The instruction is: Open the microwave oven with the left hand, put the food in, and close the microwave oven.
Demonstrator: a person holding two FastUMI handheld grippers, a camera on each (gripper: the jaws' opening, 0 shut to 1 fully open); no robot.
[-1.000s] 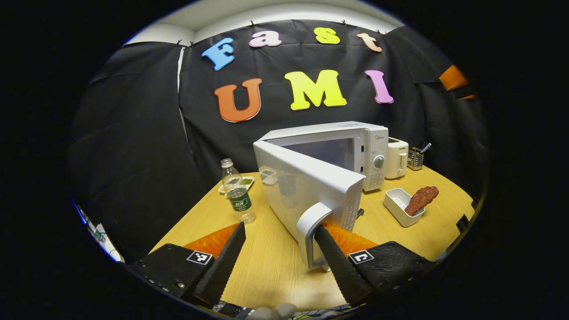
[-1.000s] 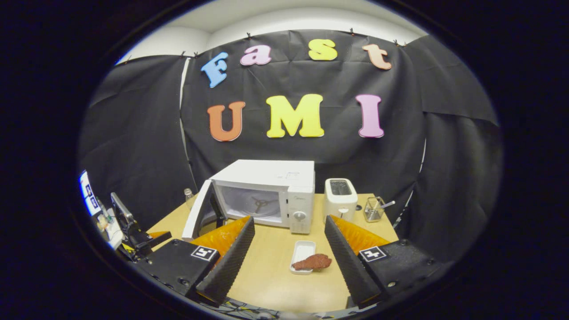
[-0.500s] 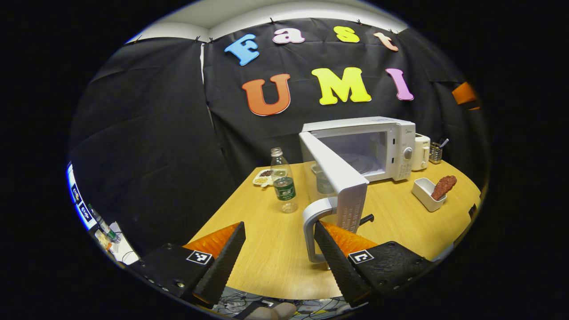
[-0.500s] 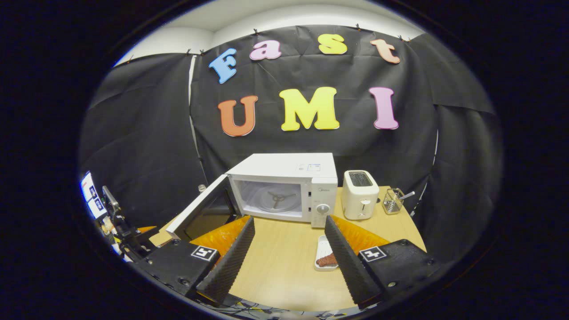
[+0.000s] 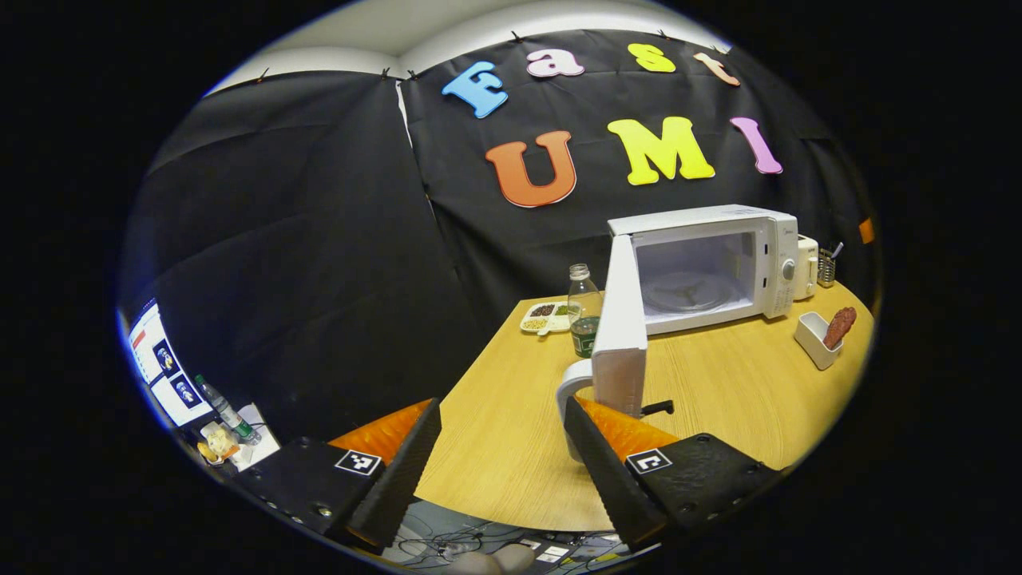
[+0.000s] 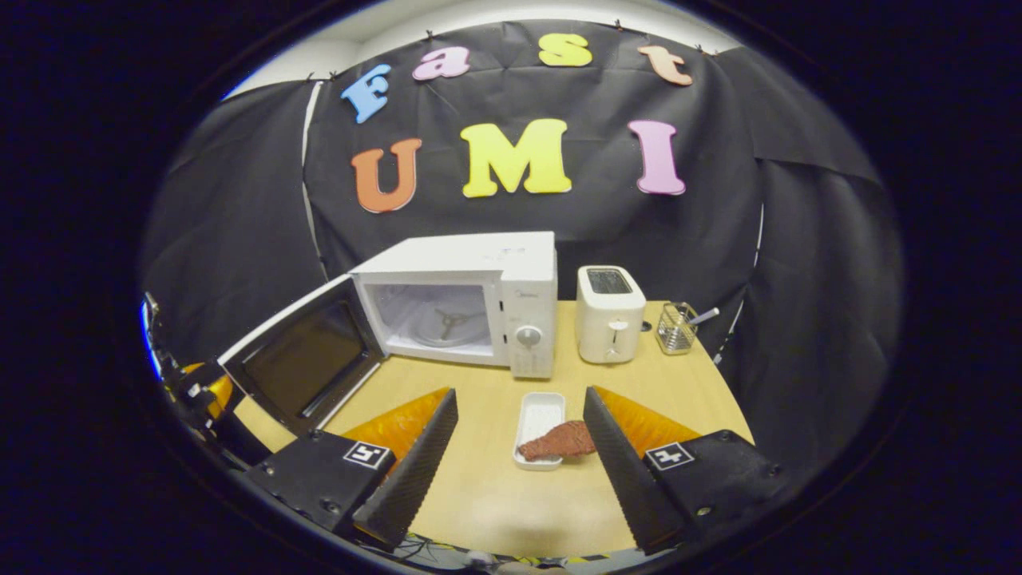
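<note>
The white microwave (image 5: pixel 766 255) (image 6: pixel 527 279) stands at the back of the wooden table with its cavity and turntable showing. Its door (image 5: pixel 620 335) (image 6: pixel 299 363) is swung wide open. My left gripper (image 5: pixel 501 403) is open; its right finger (image 5: pixel 595 455) reaches in behind the door's white handle (image 5: pixel 568 383), and the left finger hangs free. A brown piece of food (image 6: pixel 559 441) (image 5: pixel 838 326) lies half in a small white tray (image 6: pixel 539 411). My right gripper (image 6: pixel 519 395) is open and hovers just in front of the tray, holding nothing.
A water bottle (image 5: pixel 585 311) and a divided dish of grains (image 5: pixel 547 315) stand left of the microwave. A white toaster (image 6: pixel 609 313) and a wire holder (image 6: pixel 675 327) sit to its right. The table's front edge (image 5: pixel 511 511) is close below my left gripper.
The microwave door has swung from partly to wide open, with my left gripper drawing back at its handle. My right gripper now looks down over the tray of food.
</note>
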